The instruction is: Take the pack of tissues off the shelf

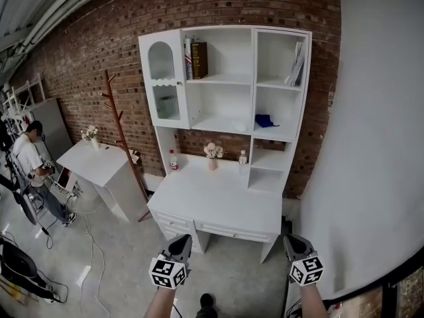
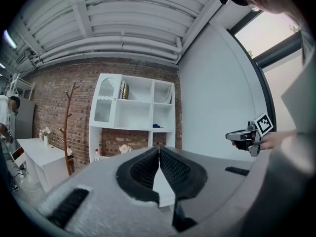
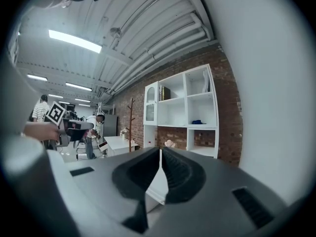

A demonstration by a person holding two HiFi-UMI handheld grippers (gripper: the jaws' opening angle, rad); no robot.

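A blue pack of tissues (image 1: 265, 120) lies on the right middle shelf of the white desk hutch (image 1: 228, 78). It also shows as a small blue spot in the left gripper view (image 2: 156, 126) and the right gripper view (image 3: 197, 122). My left gripper (image 1: 179, 241) and right gripper (image 1: 295, 242) are held low in front of the desk, well short of the shelf. Both are shut with nothing between the jaws. The left gripper's (image 2: 158, 149) jaws meet at the tips, and so do the right gripper's (image 3: 160, 151).
The desk top (image 1: 218, 197) carries a red-capped bottle (image 1: 173, 160), a flower vase (image 1: 212, 154) and a small bottle (image 1: 243, 157). Books (image 1: 197, 59) stand on the top shelf. A wooden coat stand (image 1: 119, 128), a white side table (image 1: 99, 164), a person (image 1: 30, 161) and floor cables lie left; a grey wall (image 1: 371, 144) is right.
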